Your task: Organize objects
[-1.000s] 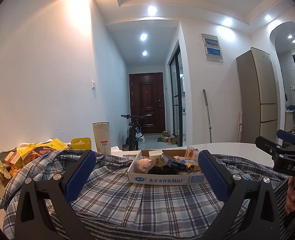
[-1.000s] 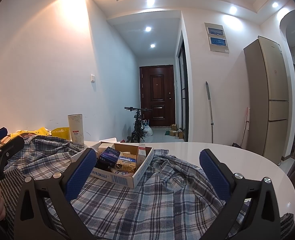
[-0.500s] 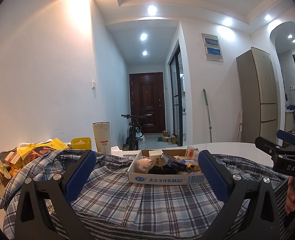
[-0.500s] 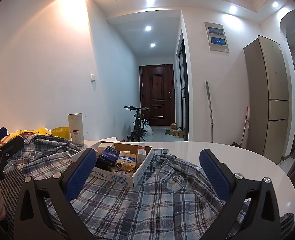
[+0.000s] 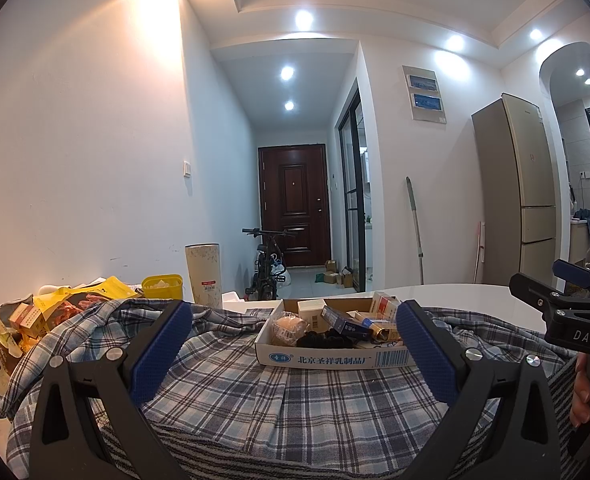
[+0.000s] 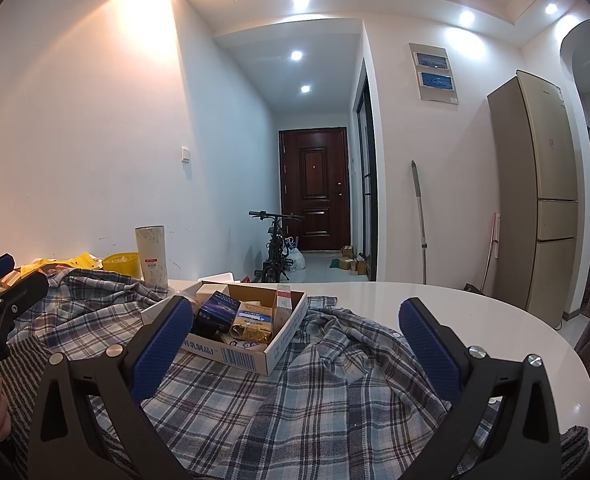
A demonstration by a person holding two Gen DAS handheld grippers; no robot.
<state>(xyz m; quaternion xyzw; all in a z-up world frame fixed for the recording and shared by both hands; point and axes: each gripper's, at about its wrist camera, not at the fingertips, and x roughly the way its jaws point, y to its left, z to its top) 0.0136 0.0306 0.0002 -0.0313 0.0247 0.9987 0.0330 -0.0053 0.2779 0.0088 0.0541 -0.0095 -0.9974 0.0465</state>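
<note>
Both grippers hang low over the plaid shirt (image 5: 279, 396) with nothing in them, left gripper (image 5: 294, 354) and right gripper (image 6: 296, 354) each spread wide. One open cardboard box (image 6: 251, 354) of small packs sits on the shirt mid-table, its near edge just ahead of the fingertips. The white table (image 6: 475, 316) is bare out to its right rim, while the left edge is crowded: one yellow tub (image 5: 162, 286), one tall paper tube (image 5: 203, 274), a heap of snack packets (image 5: 23, 320).

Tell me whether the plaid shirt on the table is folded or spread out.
Spread out, not folded. The plaid shirt lies rumpled across the white table, wrinkles bunched up, with the cardboard box sitting on top of it.
</note>
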